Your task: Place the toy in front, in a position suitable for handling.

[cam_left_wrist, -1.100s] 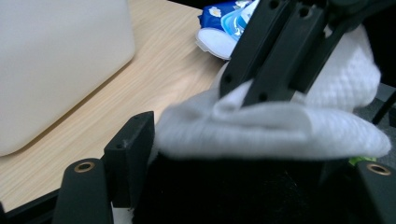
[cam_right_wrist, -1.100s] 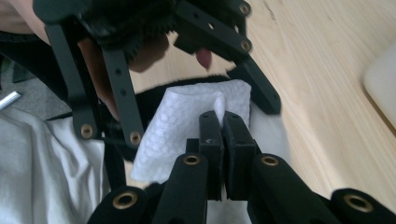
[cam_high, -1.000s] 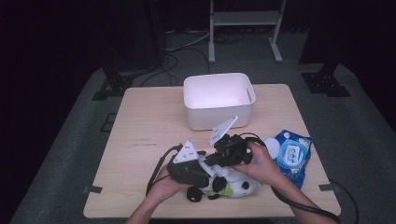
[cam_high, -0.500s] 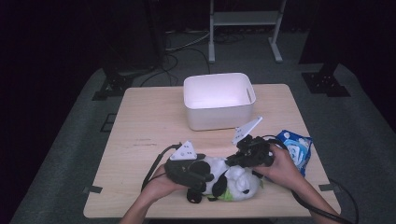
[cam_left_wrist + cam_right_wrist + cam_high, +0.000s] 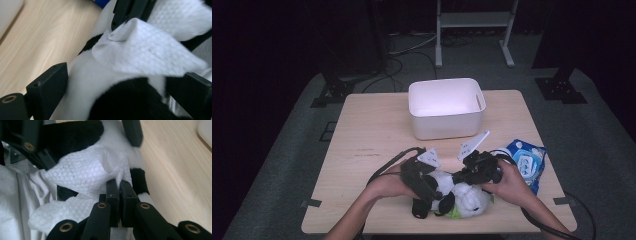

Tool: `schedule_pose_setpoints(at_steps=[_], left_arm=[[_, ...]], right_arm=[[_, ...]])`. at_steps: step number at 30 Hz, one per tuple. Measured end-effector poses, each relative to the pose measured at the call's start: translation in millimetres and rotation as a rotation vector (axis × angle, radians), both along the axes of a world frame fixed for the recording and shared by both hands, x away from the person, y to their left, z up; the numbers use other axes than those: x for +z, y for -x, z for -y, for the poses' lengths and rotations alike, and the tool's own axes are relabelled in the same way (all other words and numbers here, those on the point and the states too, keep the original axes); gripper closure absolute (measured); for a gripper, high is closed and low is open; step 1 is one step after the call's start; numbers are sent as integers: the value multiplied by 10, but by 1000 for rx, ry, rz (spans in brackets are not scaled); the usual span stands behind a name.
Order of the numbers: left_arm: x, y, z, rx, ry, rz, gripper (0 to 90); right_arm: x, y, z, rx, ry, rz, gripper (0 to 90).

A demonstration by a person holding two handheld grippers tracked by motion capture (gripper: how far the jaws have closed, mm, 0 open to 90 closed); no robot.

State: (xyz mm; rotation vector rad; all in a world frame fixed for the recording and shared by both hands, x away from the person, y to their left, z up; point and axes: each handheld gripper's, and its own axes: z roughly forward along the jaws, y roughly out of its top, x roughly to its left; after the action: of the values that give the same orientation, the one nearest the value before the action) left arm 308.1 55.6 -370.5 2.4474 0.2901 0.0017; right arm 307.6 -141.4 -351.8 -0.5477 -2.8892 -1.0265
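While I worked at the near edge of the pale wooden table (image 5: 372,130), the plush panda (image 5: 462,197) lay on its smooth, fine-grained top between my two hands, soft and rounded, black and white, with a bit of green under it. One white wet wipe (image 5: 82,177), thin and embossed with a small dotted weave, was draped crumpled over the panda's fur. My right gripper (image 5: 119,185) had its black jaws pressed together, pinching a fold of that wipe against the panda. My left gripper (image 5: 120,87) stood with its jaws spread wide to either side of the panda's body; they had just been opening, and the fur and the wipe lay between them without being squeezed. Each gripper carried a pale three-cornered plate on top and trailed a black cable. Just right of the panda lay one glossy blue pack of wipes (image 5: 527,160) with a white label. Beyond the panda, near the table's far edge, sat one white plastic bin (image 5: 447,120), rectangular with rounded corners. Past the table, grey carpet ran into a dark room, with cables on the floor and a pale metal stand (image 5: 472,30).
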Motion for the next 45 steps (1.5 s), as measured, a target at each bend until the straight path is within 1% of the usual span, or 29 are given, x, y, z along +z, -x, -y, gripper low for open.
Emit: schedule_pose_setpoints(at_steps=[1,2,3,4,6,7,9,12,16,18,19,20,22,23,24,25,28,29,32,33,35,36,37,38,40,41,43,44,45], left_arm=[[-27,-20,25,-17,-5,-9,43],[-44,-30,38,-23,0,-12,42],[-49,-36,39,-30,4,-13,56],[-42,-36,29,-36,1,-5,102],[-11,-38,10,-29,-3,27,230],[3,-42,7,-31,-10,43,270],[20,-47,10,-26,-13,71,315],[33,-92,-6,-17,-10,110,344],[46,-187,-14,1,-22,184,349],[63,-248,-20,19,-36,241,353],[77,-281,-20,26,-49,267,354],[93,-312,-18,33,-59,304,353],[109,-378,-15,36,-82,368,353],[104,-401,-21,32,-85,375,352],[87,-428,-35,33,-76,362,350],[67,-443,-59,36,-58,351,346],[25,-421,-144,40,0,324,326],[13,-400,-165,45,16,322,314],[-4,-325,-216,50,62,312,272],[-8,-299,-229,53,81,303,267],[-6,-248,-253,42,103,296,258],[1,-226,-263,37,121,283,250],[19,-202,-278,34,145,259,240],[34,-191,-288,31,164,247,233],[83,-167,-334,44,224,204,221],[100,-156,-354,57,231,194,201],[102,-132,-383,66,206,199,192],[87,-116,-400,65,194,183,183],[69,-102,-407,65,193,166,165]], right_arm=[[-4,3,-5,2,0,-2,861],[-7,5,-8,4,1,1,861],[-9,6,-8,4,4,5,860],[-11,5,-2,2,6,6,860],[-17,-8,12,-5,-6,1,860],[-11,-21,19,-13,-6,0,860],[1,-69,14,-18,-3,1,861],[35,-121,-14,-26,15,19,861],[74,-230,-55,-46,37,41,860],[87,-310,-75,-66,37,40,860],[92,-361,-81,-68,37,49,861],[99,-411,-88,-78,37,57,860],[104,-517,-102,-93,29,58,863],[95,-575,-115,-102,25,48,863],[90,-607,-120,-105,24,36,864],[82,-645,-123,-102,24,23,864],[94,-707,-100,-108,6,26,865],[100,-717,-88,-114,1,26,865],[114,-715,-53,-129,-11,21,864],[108,-705,-44,-129,-11,17,864],[85,-663,-32,-118,-6,4,864],[77,-644,-31,-110,2,-1,865],[63,-620,-29,-93,13,-3,864],[55,-579,-32,-91,26,-14,864],[41,-532,-21,-76,50,-24,864],[26,-505,-19,-70,60,-34,864],[0,-445,-1,-65,65,-47,864],[-9,-424,6,-64,62,-49,864],[-26,-394,14,-54,64,-59,865]])
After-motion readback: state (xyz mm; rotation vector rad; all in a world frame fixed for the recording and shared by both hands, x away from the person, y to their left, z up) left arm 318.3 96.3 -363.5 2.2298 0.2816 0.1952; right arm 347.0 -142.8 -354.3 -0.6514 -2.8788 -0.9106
